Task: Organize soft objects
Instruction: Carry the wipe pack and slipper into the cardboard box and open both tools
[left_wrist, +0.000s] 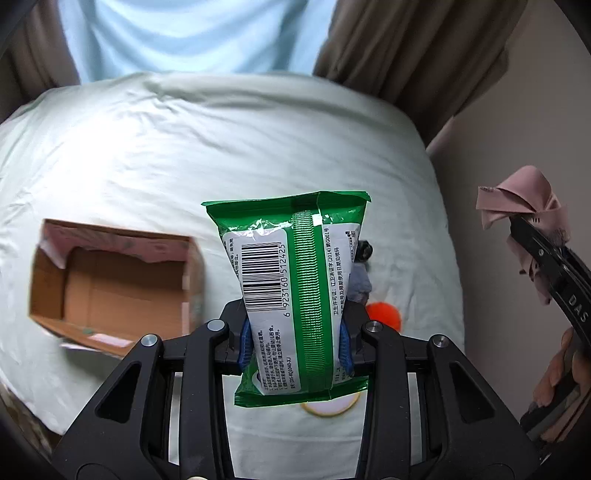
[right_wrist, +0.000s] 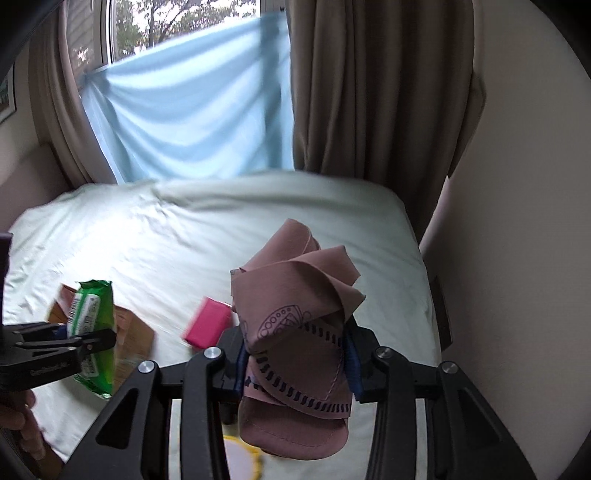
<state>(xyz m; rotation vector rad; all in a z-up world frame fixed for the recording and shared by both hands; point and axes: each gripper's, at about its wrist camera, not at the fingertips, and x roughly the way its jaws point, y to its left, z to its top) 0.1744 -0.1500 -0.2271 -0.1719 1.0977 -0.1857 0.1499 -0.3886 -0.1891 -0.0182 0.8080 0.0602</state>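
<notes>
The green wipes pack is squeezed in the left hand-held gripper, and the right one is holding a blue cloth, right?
Not quite. The green wipes pack is squeezed in the left hand-held gripper, but the right hand-held gripper holds a dusty pink cloth with dark printed patterns, not a blue one. The right wrist view shows it.

Green wet-wipe pack, barcode side up, stands upright, pinched at its lower half and raised above the bed. Dusty-pink patterned cloth, bunched and folded, is held aloft. Open cardboard box rests on the bed, a pink block near it.
</notes>
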